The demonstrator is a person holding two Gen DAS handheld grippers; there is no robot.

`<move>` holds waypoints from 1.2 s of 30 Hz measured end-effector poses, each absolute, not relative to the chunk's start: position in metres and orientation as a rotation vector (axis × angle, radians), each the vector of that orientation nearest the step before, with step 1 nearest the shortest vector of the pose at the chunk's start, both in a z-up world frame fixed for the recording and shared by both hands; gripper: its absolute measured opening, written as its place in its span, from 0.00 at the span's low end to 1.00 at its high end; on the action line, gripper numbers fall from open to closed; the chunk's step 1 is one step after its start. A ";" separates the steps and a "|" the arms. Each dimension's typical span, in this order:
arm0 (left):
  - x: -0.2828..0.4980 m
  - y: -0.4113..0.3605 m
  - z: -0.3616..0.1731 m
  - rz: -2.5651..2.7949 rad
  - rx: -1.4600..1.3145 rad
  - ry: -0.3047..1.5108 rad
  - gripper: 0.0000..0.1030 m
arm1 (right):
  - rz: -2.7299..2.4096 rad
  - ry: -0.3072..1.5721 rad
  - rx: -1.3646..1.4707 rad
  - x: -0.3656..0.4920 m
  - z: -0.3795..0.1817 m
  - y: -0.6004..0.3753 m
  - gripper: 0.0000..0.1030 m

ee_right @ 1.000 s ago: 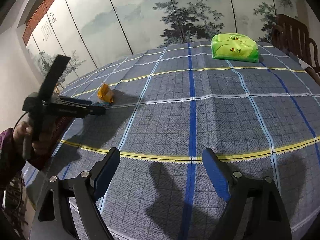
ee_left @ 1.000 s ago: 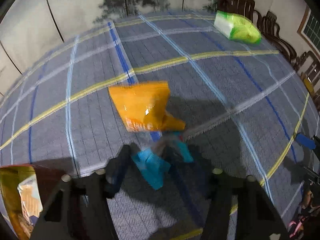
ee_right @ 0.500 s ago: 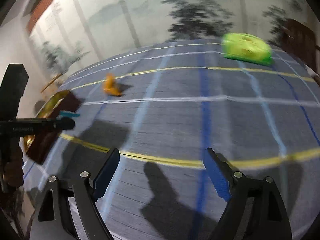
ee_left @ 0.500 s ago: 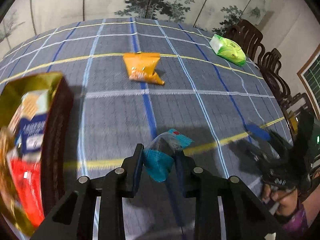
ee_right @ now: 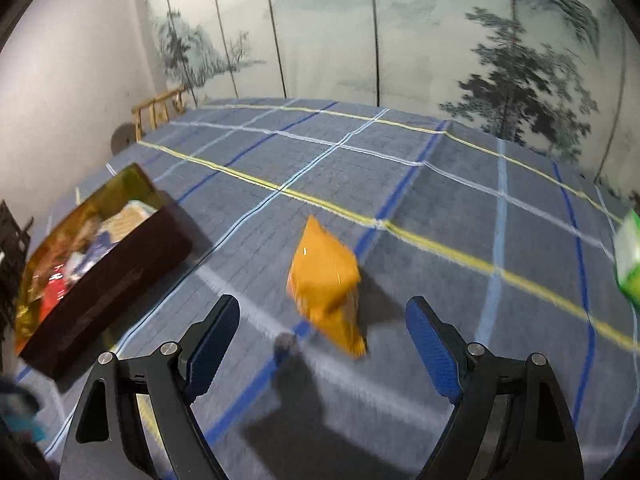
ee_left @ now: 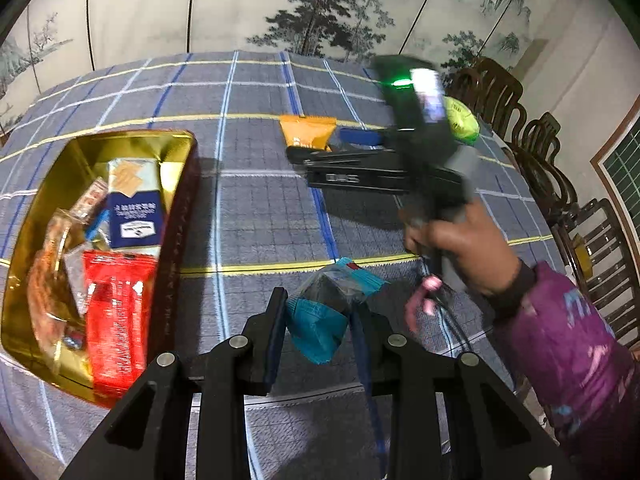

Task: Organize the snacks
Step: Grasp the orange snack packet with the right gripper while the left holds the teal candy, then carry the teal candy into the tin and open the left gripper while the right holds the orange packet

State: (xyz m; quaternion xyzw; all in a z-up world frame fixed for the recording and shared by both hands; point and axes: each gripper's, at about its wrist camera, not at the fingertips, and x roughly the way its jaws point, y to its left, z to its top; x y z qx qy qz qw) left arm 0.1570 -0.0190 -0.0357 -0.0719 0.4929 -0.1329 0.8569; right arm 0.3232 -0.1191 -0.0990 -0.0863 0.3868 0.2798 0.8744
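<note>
Here the teal snack packet (ee_left: 318, 330) sits pinched between the jaws of the left gripper (ee_left: 318, 328), closed tight on its crumpled lower half while the clear, red-tipped top sticks up free above the counter (ee_left: 256, 216). It hangs off to the right of the gold tray (ee_left: 182, 184), which lies on the counter's left side and already holds a red packet (ee_left: 116, 316), a blue-and-white biscuit pack (ee_left: 134, 208) and some clear-wrapped pieces. Further out, the orange packet (ee_right: 326, 280) lies on the checked cloth, with the right gripper (ee_right: 320, 344) hovering just short of it, jaws spread wide and holding nothing. A green pack (ee_right: 630, 260) sits well apart at the far right edge. The step in hand looks like a two-part one: drop the teal packet into the tray, and take the orange one. To do it well, the left gripper should travel over the tray's dark side wall and release above a bare patch of gold, not on the stacked packets, so nothing slides out. The right should straddle the orange packet's puffed middle, low to the cloth, and close gently, since the bag looks slippery and likely to squirt sideways.
</note>
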 end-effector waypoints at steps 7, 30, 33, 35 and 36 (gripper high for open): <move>0.151 -0.007 -0.029 -0.276 -0.167 1.015 0.26 | 0.571 0.859 -0.233 0.318 -0.103 -0.105 0.32; 0.101 0.083 -0.006 -0.090 -0.202 0.925 0.27 | 0.237 0.872 0.016 0.204 -0.105 -0.236 0.32; 0.106 0.093 -0.002 -0.074 -0.176 0.902 0.27 | 0.229 0.873 0.026 0.205 -0.106 -0.238 0.32; 0.113 0.099 -0.003 -0.059 -0.153 0.894 0.27 | 0.222 0.873 0.017 0.205 -0.105 -0.236 0.32; 0.118 0.102 -0.003 -0.052 -0.145 0.890 0.27 | 0.220 0.874 0.013 0.205 -0.105 -0.235 0.32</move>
